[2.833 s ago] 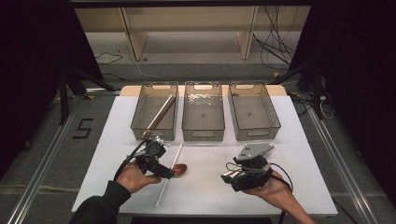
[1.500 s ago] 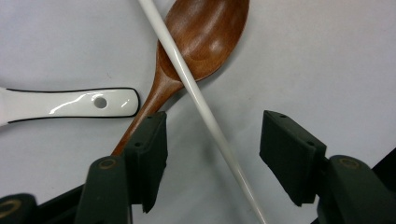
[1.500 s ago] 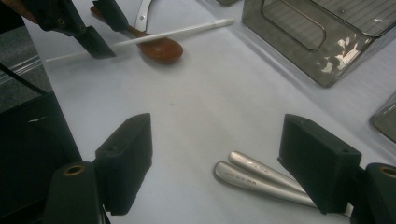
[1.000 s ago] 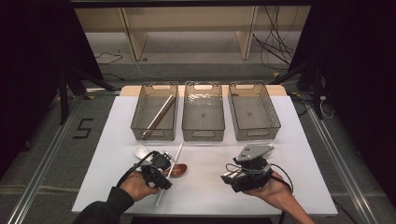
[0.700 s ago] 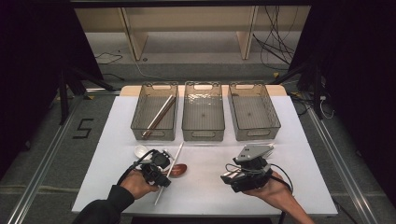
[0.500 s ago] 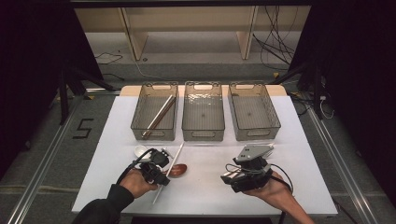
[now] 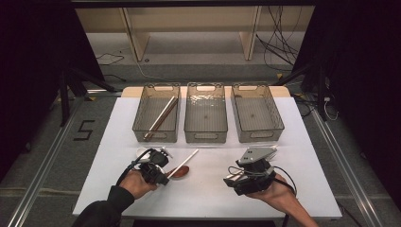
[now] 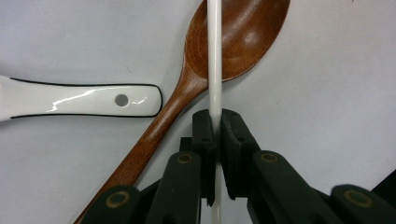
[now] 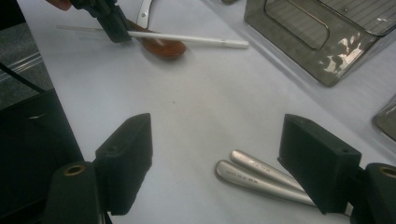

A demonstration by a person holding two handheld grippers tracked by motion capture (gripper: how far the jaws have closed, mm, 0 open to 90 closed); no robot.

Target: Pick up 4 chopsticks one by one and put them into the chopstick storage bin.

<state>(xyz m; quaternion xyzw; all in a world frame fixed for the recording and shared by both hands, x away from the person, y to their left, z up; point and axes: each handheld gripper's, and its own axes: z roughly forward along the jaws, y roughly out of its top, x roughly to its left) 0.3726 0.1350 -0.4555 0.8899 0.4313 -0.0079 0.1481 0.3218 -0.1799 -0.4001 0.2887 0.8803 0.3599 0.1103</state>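
My left gripper is shut on a thin white stick; its jaws have just been closing onto it. The stick crosses the bowl of a brown wooden spoon, and a white ceramic spoon lies beside them. In the high view the left gripper sits near the table's front left, with the white stick angling away over the wooden spoon. My right gripper stands open and low over the table, two metal handles lying by its right jaw. In the high view the right gripper is at front right.
Three clear bins stand in a row at the back of the white table: the left bin holds long brown sticks, the middle bin and right bin look bare. From the right gripper view a bin corner is close ahead.
The left gripper has shifted slightly and shut on the white stick, whose far end has swung a little to the right. The right hand has stayed put.
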